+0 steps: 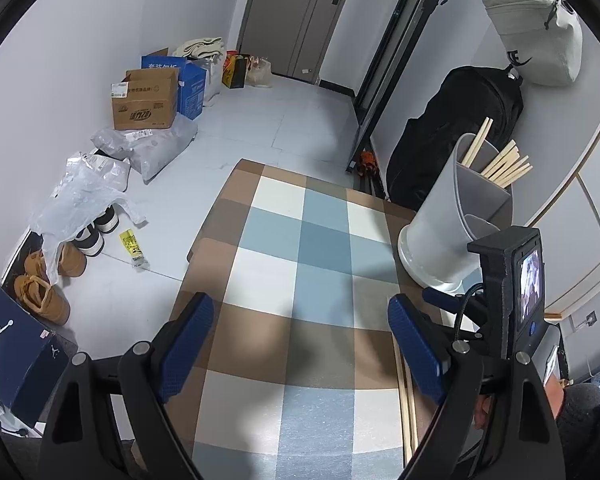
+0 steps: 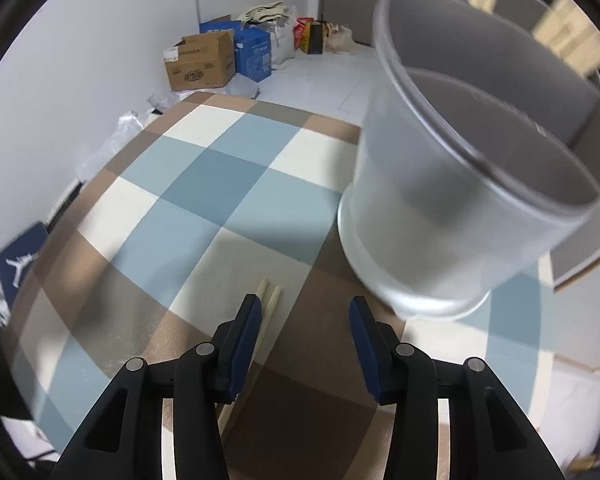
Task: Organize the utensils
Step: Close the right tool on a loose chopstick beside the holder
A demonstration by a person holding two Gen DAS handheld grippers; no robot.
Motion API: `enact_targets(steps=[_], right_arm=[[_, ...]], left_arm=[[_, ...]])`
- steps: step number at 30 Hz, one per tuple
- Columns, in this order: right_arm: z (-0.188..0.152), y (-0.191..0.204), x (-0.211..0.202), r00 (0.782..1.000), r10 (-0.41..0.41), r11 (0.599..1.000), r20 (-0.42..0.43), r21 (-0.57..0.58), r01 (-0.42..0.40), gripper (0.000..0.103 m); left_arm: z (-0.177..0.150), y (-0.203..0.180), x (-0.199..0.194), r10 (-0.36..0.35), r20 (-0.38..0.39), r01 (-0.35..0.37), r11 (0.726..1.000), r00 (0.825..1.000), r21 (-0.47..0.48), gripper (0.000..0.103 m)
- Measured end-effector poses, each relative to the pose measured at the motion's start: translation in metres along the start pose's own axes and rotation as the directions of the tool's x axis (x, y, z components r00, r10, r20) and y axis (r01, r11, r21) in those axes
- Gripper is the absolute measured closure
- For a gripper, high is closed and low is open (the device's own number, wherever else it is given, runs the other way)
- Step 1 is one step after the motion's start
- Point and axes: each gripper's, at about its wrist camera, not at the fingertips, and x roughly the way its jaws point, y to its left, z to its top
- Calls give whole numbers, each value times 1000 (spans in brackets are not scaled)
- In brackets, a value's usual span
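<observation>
A grey divided utensil holder (image 1: 444, 236) stands at the right side of the checked table and holds several wooden chopsticks (image 1: 500, 162) in its back compartment. It fills the upper right of the right wrist view (image 2: 460, 184). Two loose chopsticks (image 2: 269, 306) lie on the tablecloth, passing under my right gripper's left finger; they also show in the left wrist view (image 1: 405, 400). My right gripper (image 2: 304, 316) is open and empty just above the table, in front of the holder. My left gripper (image 1: 300, 332) is open and empty over the table's middle.
The checked cloth table (image 1: 292, 240) ends at the left with floor below. Cardboard boxes (image 1: 148, 100), plastic bags, shoes and a blue shoebox (image 1: 16, 356) lie along the left wall. A black bag (image 1: 460, 132) leans behind the holder.
</observation>
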Motion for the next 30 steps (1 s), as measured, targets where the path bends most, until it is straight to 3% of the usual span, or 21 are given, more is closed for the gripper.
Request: enact_targets(steps=[8,14,16,21,26,30], right_arm=[[0,-6,7,1000,9,1000,-30,9,-9,63],[-5,-3,3,1000,-7,1000,-18,-5,7,64],[-4,2,2,1000,-5,1000,-23,-22,5,71],[-2,14,3,999,20,997,-27,-73,-22,97],[-2,5,1,999,44,999,-7,-24,-44,100],[-2,-16,-23,991,100,991,84,78,-107,100]], left_arm=[[4,8,0,-18,-3,17,998,1000,-53,17],[3,3,1,-9,1,9,999,1000,-36,17],[3,2,1,-2,3,2,1000,1000,-25,17],[1,3,7,30,-17,-31,999,999,-18,17],[-1,10,14,43,-47,-45,998,998,-44,17],[-2,4,18,36,-64,-38,999,997,-32,18]])
